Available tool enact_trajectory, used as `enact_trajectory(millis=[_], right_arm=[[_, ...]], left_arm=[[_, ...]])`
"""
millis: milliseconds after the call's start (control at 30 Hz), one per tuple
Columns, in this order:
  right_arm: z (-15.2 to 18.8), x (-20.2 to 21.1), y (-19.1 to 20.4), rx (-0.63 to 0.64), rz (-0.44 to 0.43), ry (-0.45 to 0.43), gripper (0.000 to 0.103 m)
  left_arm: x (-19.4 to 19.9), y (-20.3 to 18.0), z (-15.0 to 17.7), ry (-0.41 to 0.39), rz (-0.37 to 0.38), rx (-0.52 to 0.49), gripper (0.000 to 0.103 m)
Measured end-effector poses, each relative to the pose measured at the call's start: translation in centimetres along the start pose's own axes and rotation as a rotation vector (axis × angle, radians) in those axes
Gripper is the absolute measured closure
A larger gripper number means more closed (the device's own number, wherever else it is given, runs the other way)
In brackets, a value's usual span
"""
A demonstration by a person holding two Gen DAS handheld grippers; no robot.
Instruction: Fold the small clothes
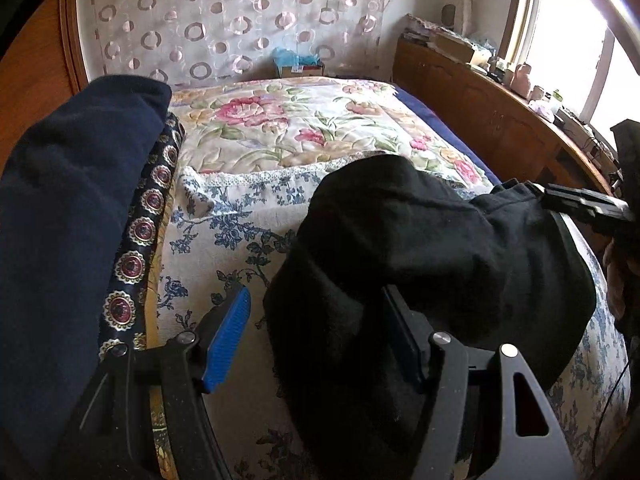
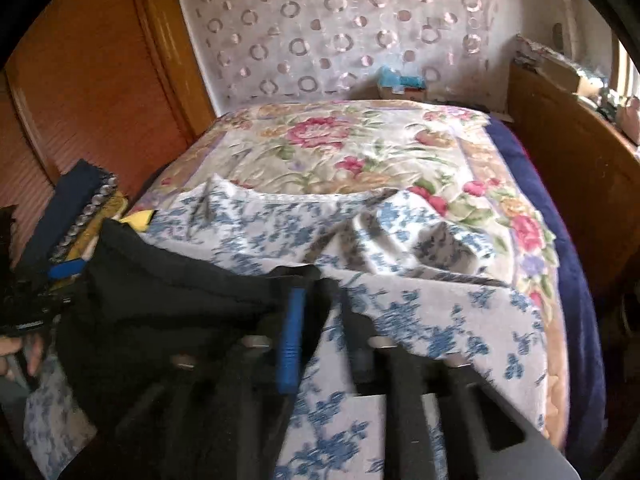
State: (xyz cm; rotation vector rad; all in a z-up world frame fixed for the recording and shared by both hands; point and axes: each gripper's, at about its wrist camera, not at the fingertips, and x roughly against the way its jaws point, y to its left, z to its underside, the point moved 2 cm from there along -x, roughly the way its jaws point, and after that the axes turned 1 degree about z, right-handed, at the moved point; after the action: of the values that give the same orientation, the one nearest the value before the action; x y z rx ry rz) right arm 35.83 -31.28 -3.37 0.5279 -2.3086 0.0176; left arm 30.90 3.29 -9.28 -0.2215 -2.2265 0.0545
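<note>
Black small garment lay bunched on the blue-flowered sheet near the bed's front edge. Draped over one pad of the left gripper, fingers spread, grasping nothing. Pinched at its corner by the right gripper, clenched. Beside, navy folded cloth at the left edge.

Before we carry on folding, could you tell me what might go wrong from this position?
The left gripper is open, with the black garment only draped over one finger, so it could slide off. The right gripper pinches just a corner, which may slip. The blue-flowered cloth underneath is rumpled and could drag along.
</note>
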Motion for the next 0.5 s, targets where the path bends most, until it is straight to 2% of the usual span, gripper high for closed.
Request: enact_trajectory(millis=[33,133,300,400,433,500], right_arm=[[-0.1,0.3,0.2,0.004,-0.007,0.006,0.041],[0.3,0.0,0.2,0.016,-0.025,0.043,0.036],[0.6,-1.5,0.1,0.0,-0.045,0.105,0.035],[0.0,-1.9,0.5,0.011,-0.054,0.098,0.035],[-0.1,-2.0,0.8,0.016,-0.068,0.102,0.035],[-0.2,-2.2,1.4,0.041,-0.079,0.108,0.035]], left_arm=[[-0.2,0.1,-0.2,0.005,0.003,0.005,0.036],[-0.6,0.1,-0.2,0.024,0.016,0.021,0.036],[-1.1,0.6,-0.1,0.051,0.055,0.074,0.036],[-1.1,0.6,0.0,0.052,0.07,0.089,0.036],[-1.1,0.4,0.0,0.05,0.072,0.088,0.037],[-1.1,0.2,0.1,0.047,0.086,0.084,0.047]])
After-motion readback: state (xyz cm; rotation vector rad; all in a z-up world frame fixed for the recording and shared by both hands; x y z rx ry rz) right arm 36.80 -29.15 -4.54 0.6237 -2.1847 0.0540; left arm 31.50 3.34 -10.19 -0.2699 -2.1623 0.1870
